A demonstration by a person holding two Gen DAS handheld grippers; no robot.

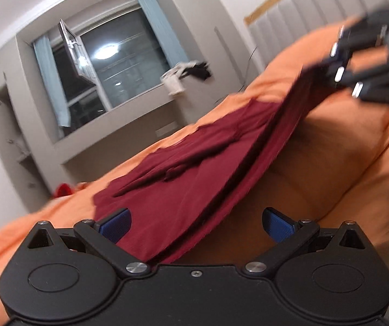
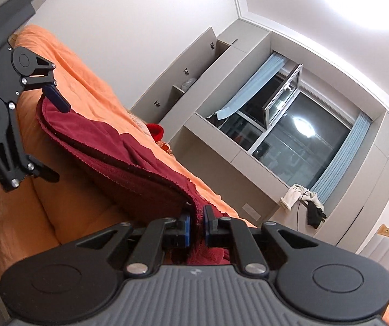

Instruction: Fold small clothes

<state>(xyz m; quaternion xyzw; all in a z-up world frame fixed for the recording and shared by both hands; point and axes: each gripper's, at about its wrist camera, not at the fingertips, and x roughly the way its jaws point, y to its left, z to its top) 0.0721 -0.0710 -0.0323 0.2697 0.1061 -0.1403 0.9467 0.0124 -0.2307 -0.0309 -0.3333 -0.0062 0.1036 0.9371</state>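
Observation:
A dark red garment (image 1: 183, 174) lies partly on the orange bed (image 1: 330, 163), its near edge lifted off the cover. My left gripper (image 1: 197, 225) is open, with its blue pads wide apart; the cloth edge runs between them, over the left pad. My right gripper (image 2: 196, 225) is shut on a corner of the red garment (image 2: 118, 152) and holds it up. In the left wrist view the right gripper (image 1: 338, 65) pinches the far lifted corner. In the right wrist view the left gripper (image 2: 55, 135) is open at the other end of the raised edge.
A window (image 1: 107, 65) with blue curtains and a grey sill is behind the bed. White and black clothes (image 2: 303, 201) hang on the sill. A padded grey headboard (image 1: 316, 8) stands at the right. A red item (image 2: 156, 131) lies at the bed's far edge.

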